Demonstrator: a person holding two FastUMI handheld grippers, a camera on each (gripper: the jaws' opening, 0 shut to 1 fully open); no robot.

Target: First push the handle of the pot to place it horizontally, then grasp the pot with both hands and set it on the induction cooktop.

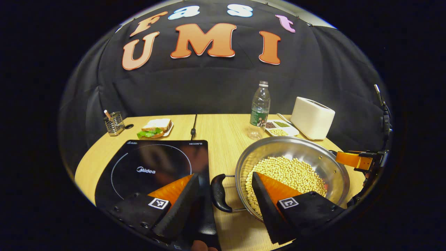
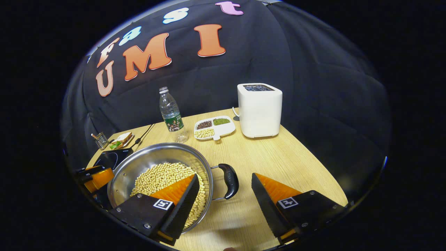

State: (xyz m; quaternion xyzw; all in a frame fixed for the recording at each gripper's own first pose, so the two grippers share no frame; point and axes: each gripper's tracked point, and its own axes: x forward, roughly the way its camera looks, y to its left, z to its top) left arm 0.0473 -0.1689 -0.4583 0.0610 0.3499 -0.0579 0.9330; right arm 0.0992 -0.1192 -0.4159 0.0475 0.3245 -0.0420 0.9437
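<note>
**Status: both claws released, each straddling 1 pot handle**

1. I see the pot, a steel pan holding pale beans, standing on the table just beside the right edge of the induction cooktop. It is not on the cooktop.

2. The pot carries 2 black loop handles. In the left gripper view, the left handle lies between the pot rim and the cooktop edge. In the right gripper view, the right handle projects from the pot rim over bare table.

3. My left claw is released, its jaws spread wide. 1 finger sits over the cooktop, the other over the beans, with the left handle in the gap between them. I cannot tell whether either finger touches anything.

4. My right claw is likewise released. 1 finger hangs over the beans, the other over bare table, with the right handle between them and untouched.

5. Farther back on the table I see a clear water bottle, a divided dish of grains and a white toaster. A sandwich on a plate and a wire holder stand behind the cooktop.
</note>
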